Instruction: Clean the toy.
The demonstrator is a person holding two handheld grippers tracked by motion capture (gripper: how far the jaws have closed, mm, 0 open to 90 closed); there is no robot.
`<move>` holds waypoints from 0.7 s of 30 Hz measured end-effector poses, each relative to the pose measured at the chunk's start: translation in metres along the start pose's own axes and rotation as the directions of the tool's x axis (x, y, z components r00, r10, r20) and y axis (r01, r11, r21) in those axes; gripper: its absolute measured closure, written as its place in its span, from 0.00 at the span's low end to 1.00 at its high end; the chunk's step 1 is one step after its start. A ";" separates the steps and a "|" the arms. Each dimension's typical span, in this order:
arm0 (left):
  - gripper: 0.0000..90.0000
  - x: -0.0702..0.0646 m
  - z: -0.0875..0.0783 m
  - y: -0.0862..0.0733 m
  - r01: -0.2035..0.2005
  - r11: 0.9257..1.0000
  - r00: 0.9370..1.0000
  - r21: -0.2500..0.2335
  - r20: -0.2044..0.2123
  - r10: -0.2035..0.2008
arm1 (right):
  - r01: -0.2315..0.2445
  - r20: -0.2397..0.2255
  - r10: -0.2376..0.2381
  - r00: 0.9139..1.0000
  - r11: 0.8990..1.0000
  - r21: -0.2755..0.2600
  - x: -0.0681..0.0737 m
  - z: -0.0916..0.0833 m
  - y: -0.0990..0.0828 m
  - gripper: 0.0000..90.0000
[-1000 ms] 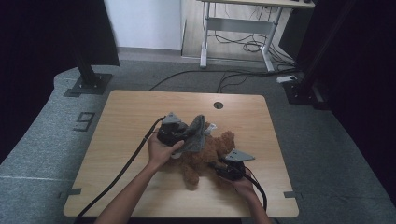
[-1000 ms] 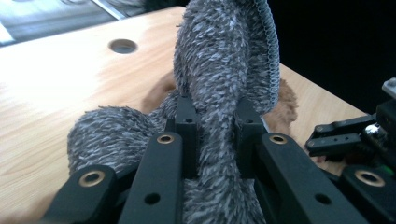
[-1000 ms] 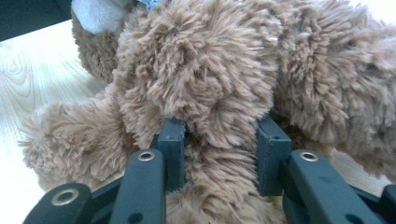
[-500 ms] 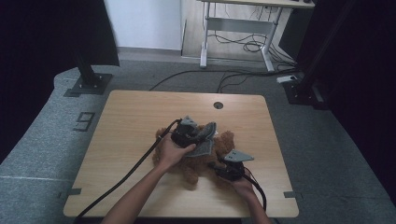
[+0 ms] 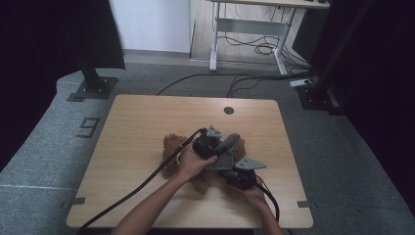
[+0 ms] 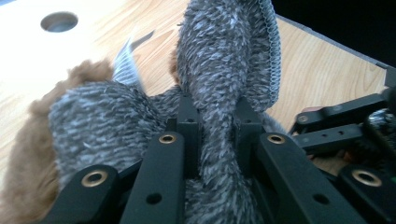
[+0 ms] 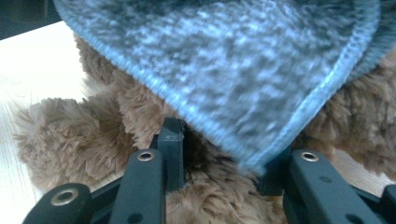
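Left tongs (image 5: 230, 147) slid right, pinching the grey cloth (image 6: 224, 70), while right tongs (image 5: 234, 172) gripped the teddy bear (image 5: 171, 144).

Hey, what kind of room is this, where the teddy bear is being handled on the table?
Probably a lab or studio workspace: a bare wooden table on grey carpet, black curtains at the sides, and a desk frame with loose cables behind.
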State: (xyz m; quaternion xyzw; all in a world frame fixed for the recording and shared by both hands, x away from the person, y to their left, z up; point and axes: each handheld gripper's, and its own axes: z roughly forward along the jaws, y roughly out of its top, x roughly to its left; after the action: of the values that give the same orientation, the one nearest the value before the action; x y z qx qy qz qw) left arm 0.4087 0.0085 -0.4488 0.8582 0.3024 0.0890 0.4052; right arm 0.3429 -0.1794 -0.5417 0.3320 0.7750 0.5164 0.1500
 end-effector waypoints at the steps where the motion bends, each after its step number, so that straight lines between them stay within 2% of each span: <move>1: 0.87 0.002 -0.002 0.000 0.005 1.000 1.000 0.000 -0.014 -0.005 | 0.002 0.000 -0.002 1.000 1.000 -0.001 0.000 0.000 0.000 0.69; 2: 0.87 0.009 -0.008 -0.001 0.009 1.000 0.999 0.001 -0.050 -0.009 | 0.001 0.000 -0.001 1.000 1.000 -0.003 0.000 0.000 0.000 0.69; 3: 0.87 0.012 -0.012 -0.003 0.014 1.000 0.998 0.000 -0.066 -0.014 | 0.001 -0.001 -0.001 1.000 1.000 -0.002 0.000 0.000 0.000 0.69; 6: 0.87 0.030 -0.024 -0.013 0.045 0.999 0.994 0.005 -0.096 -0.044 | 0.005 0.000 -0.005 1.000 1.000 -0.001 0.001 0.000 0.000 0.69; 10: 0.87 0.058 -0.046 -0.037 0.118 0.992 0.988 -0.042 -0.096 -0.122 | 0.015 -0.002 -0.015 1.000 1.000 0.003 0.002 0.001 0.000 0.69; 11: 0.87 0.066 -0.052 -0.042 0.142 0.988 0.984 -0.059 -0.101 -0.147 | 0.018 -0.001 -0.018 1.000 1.000 0.003 0.002 0.001 0.000 0.69; 12: 0.87 0.073 -0.057 -0.046 0.170 0.983 0.981 -0.069 -0.082 -0.175 | 0.018 0.001 -0.018 1.000 1.000 0.004 0.003 0.002 0.000 0.69; 16: 0.87 0.089 -0.074 -0.058 0.208 0.973 0.973 -0.100 -0.080 -0.216 | 0.014 0.002 -0.014 1.000 1.000 0.004 0.003 0.003 0.000 0.69; 21: 0.87 0.101 -0.092 -0.071 0.224 0.968 0.965 -0.111 -0.110 -0.236 | 0.013 0.003 -0.013 1.000 1.000 0.005 0.003 0.003 0.000 0.69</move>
State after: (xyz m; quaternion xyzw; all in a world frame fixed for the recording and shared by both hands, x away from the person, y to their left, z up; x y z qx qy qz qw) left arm 0.4211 0.1612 -0.4512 0.7892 0.4198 0.1085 0.4350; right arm 0.3421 -0.1757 -0.5429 0.3280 0.7781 0.5131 0.1539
